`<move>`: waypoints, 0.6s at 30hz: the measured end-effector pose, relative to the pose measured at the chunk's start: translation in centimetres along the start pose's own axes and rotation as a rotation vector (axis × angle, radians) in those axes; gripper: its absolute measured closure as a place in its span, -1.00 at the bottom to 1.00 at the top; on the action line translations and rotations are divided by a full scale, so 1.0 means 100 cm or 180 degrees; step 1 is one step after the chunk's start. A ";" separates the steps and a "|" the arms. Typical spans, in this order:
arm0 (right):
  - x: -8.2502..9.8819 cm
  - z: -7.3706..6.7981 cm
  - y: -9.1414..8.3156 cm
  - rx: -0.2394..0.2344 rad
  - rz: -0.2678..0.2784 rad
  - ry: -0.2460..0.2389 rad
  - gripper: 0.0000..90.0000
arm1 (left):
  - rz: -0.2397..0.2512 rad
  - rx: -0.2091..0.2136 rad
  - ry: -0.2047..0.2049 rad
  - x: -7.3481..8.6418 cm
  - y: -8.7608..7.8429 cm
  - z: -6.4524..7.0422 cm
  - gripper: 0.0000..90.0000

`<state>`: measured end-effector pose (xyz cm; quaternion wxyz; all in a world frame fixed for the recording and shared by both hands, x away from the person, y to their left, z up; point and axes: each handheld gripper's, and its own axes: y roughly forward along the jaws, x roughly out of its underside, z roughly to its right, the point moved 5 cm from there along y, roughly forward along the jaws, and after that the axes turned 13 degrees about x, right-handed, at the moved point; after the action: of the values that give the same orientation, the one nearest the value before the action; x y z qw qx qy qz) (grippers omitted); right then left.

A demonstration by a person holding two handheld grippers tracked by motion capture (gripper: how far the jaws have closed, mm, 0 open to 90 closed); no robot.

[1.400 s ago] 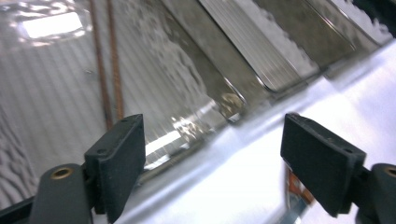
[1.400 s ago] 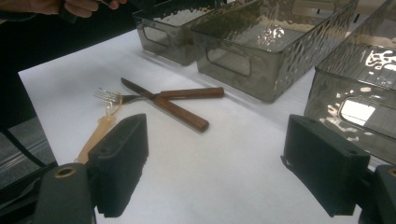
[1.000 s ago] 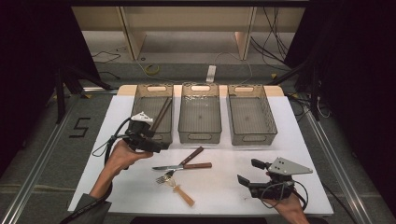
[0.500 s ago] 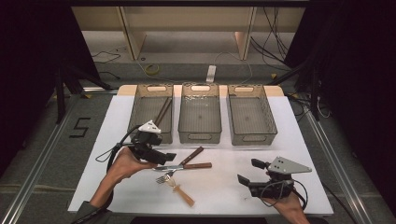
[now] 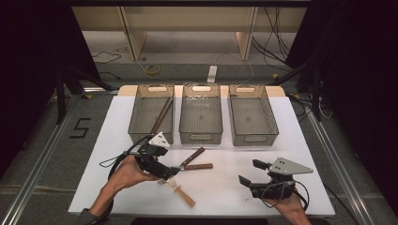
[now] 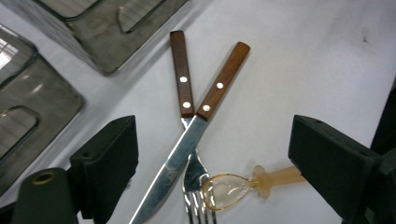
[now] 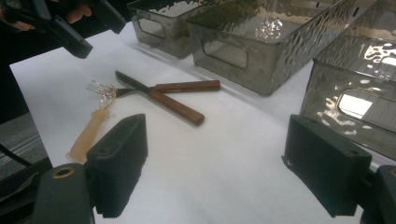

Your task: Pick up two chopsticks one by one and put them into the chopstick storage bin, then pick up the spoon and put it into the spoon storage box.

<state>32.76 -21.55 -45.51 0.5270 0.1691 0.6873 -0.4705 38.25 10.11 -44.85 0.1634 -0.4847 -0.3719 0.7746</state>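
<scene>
Knife [image 6: 184, 147] blade across fork [image 6: 194, 175], clearest between released left hand-held gripper [image 6: 212, 158] jaws, seemingly untouched.

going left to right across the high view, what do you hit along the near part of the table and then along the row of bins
Near part: left hand-held gripper → spoon → right hand-held gripper. Bin row: left bin holding chopsticks → middle bin → right bin.

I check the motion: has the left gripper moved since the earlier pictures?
Yes. The left gripper moved from the left bin toward the person, down to the cutlery pile.
</scene>
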 end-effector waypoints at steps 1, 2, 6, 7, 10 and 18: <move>0.000 0.000 0.000 0.0000 -0.0001 -0.0001 -0.51 | -0.0020 0.0019 0.0005 0.001 0.002 0.002 -0.65; 0.000 0.000 0.000 0.0000 -0.0001 -0.0005 -0.51 | -0.0057 0.0024 0.0027 0.002 0.004 0.003 -0.65; 0.000 0.000 0.000 0.0004 -0.0009 -0.0012 -0.51 | -0.0189 0.0067 0.0086 0.006 0.011 0.007 -0.65; 0.000 0.000 0.000 0.0005 -0.0011 -0.0011 -0.51 | -0.0213 0.0083 0.0096 0.006 0.012 0.008 -0.66; 0.001 0.000 0.000 0.0006 -0.0016 -0.0020 -0.51 | -0.0270 0.0110 0.0112 0.009 0.017 0.011 -0.65; 0.001 -0.001 0.001 -0.0006 -0.0033 -0.0039 -0.51 | -0.0466 0.0219 0.0241 0.013 0.026 0.020 -0.63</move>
<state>32.74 -21.46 -45.60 0.5290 0.1621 0.6853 -0.4735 36.14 8.29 -47.05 0.2500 -0.4793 -0.3732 0.7540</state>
